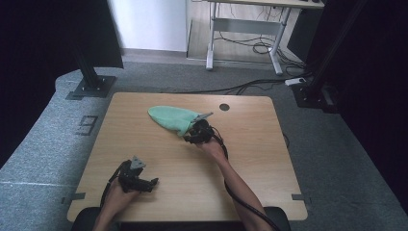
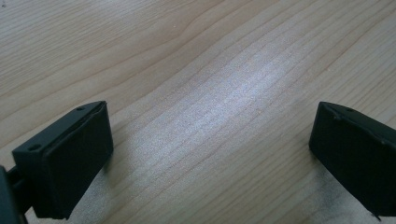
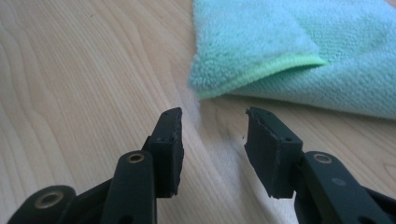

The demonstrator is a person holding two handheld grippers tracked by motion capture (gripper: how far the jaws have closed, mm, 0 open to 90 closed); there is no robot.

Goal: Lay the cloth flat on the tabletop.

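A folded green cloth is spread on the far middle of the desk. The right hand-held gripper is held just short of its folded corner — jaws parted, nothing between. The left hand-held gripper is held low near the front edge — jaws spread wide.

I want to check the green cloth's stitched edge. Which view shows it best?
The right gripper view: the cloth is close, its pile and its lighter green hem sharp, just beyond the open right hand-held gripper. The high view shows the whole cloth, small. The left gripper view shows bare table.
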